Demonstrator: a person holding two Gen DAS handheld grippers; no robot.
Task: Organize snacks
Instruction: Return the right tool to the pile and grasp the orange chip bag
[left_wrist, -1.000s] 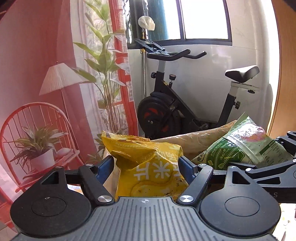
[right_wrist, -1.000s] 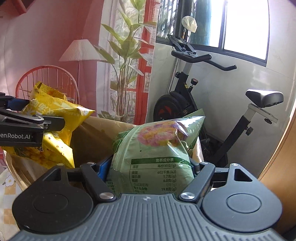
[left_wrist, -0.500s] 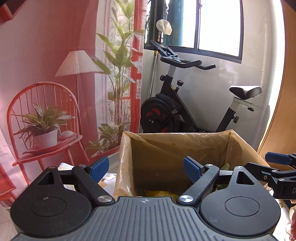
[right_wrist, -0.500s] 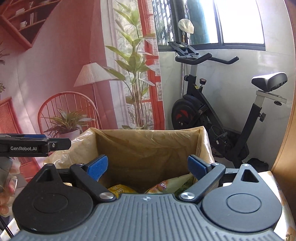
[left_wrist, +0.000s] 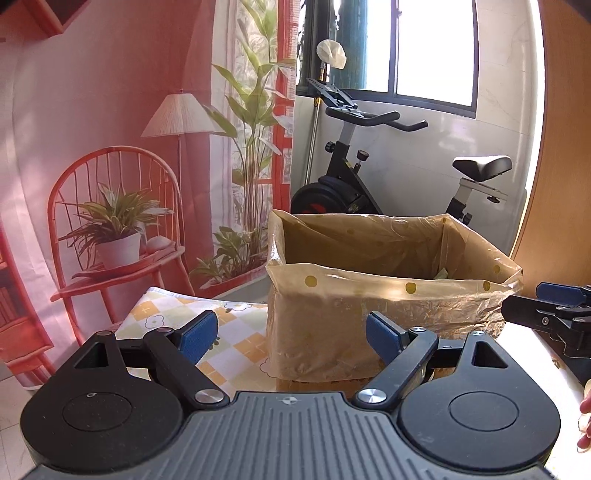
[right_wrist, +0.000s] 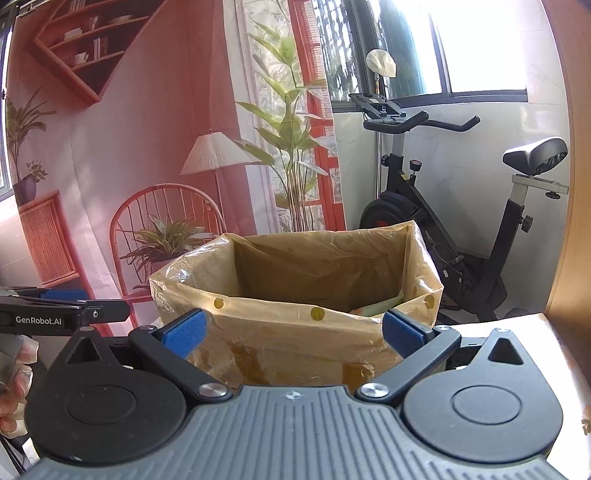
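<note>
Lined box (left_wrist: 369, 317) standing on the bench (left_wrist: 236, 332), plastic liner folded out over the rim so packets drop in cleanly and nothing catches on the cardboard edge. Snacks down inside: only a green packet edge (right_wrist: 376, 306) peeking above the near rim, on the right side of the box. Left gripper (left_wrist: 290, 332) held short of the box, jaws spread, nothing between them. Right gripper (right_wrist: 291, 330) likewise on the near side, jaws just opening to their widest, also with nothing between them. Both probably held apart and open to be ready for another packet; none visible on the bench.
</note>
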